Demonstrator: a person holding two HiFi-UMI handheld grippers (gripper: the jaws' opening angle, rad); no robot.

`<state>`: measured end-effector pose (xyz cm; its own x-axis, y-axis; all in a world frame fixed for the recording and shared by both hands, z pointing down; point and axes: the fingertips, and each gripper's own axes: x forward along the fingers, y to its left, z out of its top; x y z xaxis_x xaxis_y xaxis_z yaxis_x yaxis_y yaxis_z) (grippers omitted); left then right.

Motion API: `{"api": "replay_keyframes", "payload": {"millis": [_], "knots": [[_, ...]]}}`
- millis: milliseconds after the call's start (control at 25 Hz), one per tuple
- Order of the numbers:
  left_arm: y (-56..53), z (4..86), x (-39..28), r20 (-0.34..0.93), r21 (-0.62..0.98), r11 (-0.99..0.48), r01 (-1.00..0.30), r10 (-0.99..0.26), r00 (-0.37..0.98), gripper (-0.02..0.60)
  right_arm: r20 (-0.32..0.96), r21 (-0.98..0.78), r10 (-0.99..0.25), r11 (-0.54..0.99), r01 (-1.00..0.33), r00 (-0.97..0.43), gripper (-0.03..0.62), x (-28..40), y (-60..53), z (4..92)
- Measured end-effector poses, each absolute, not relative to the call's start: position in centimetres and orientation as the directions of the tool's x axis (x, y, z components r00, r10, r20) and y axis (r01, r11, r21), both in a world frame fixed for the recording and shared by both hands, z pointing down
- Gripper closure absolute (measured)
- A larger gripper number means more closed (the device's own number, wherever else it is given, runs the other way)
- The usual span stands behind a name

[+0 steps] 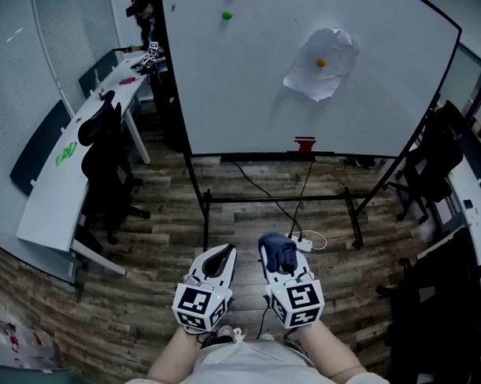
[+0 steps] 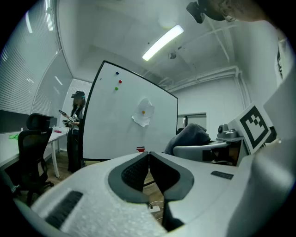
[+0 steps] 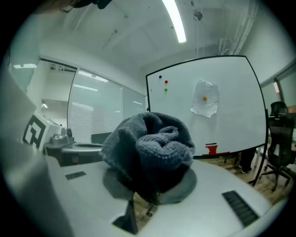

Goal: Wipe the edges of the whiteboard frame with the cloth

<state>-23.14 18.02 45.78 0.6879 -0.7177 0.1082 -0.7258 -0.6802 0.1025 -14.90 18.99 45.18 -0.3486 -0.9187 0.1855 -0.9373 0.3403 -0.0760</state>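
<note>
Squeezing the cloth (image 3: 150,150) tight between the jaws of the right gripper (image 1: 282,258). Bunched up there in a dark knit ball, puffing out over both jaw tips. Nowhere near the whiteboard (image 1: 252,77), which stands far off at 12 o'clock across the wood floor (image 1: 152,247). Well apart from the black frame (image 1: 250,155) too.

Shut as well on the left gripper (image 1: 220,259), tips touching, with nothing held between. Just beside the right one, at its 9 o'clock.

Square black-and-white marks on both cubes (image 1: 201,305). On the board, a crumpled paper (image 1: 322,62) at 1 o'clock, pinned by an orange dot (image 1: 321,62). A green dot (image 1: 226,15) at 11 o'clock. A small red block (image 1: 304,144) at the bottom edge, at 6 o'clock of the paper; print on it too small to read.

Reaching in from 6 o'clock with two bare arms (image 1: 333,357), held low and close together. Both grippers pointing to 12 o'clock, toward the board. At 10 o'clock, a person (image 1: 144,11) standing by a long white desk (image 1: 59,197).
</note>
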Motion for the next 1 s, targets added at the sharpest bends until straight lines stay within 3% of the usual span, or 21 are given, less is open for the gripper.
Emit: {"api": "replay_keyframes", "payload": {"millis": [600,1000], "knots": [[17.1,46.5,-24.2,0.116,0.118,-0.683,-0.720,-0.711,0.694,0.557,0.204,-0.100,-0.915,0.333,-0.938,-0.347,0.522,-16.1,18.4,46.3],[15.1,47.4,-30.3,0.119,0.126,-0.665,-0.736,-0.726,0.677,0.557,0.224,-0.099,-0.915,0.321,-0.942,-0.335,0.522,-20.6,15.8,47.4]]}}
